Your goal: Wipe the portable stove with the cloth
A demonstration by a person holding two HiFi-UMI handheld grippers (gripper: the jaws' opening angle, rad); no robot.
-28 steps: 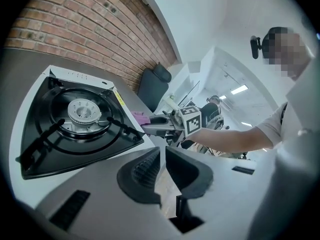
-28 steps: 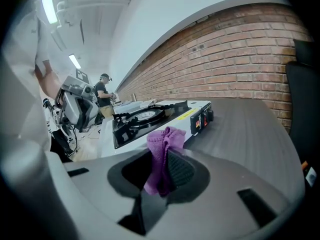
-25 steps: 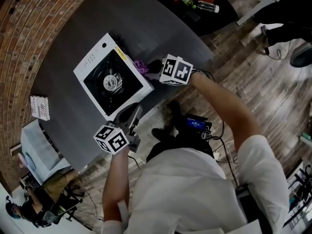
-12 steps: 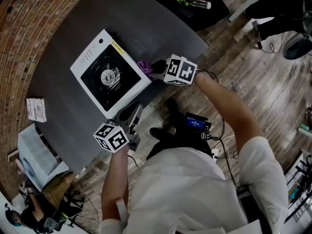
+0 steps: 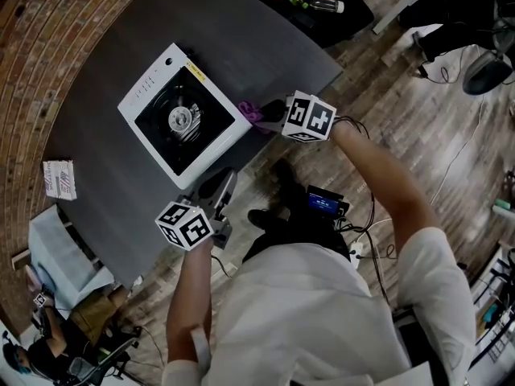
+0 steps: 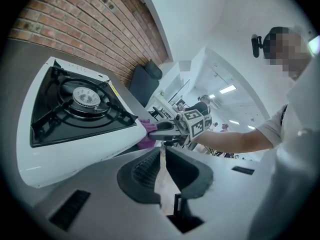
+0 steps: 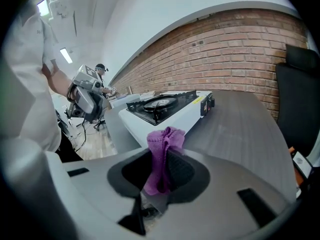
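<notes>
**Desk:** What does the frame show?

**Photographer:** A person at a dark table (image 5: 241, 39). The right gripper (image 5: 272, 112) is clamped on a bunched purple cloth (image 5: 250, 111), which is just beside the white stove (image 5: 181, 119), at its side wall near the corner. I cannot tell whether cloth and stove touch. The left gripper (image 5: 221, 187) hangs off the table's edge, apart from the stove, with its jaws drawn together on nothing.

**Desk:** Where could it go wrong?

**Photographer:** Three places, by my reading. Only a narrow fold of cloth sits between the jaws, so a hard drag across the top could pull it free. The stove stands close to the table's edge with nothing bracing it, so a sideways push from the wipe could slide it. The black pan supports around the burner stand proud, and the loose end of the cloth could catch on them.
</notes>
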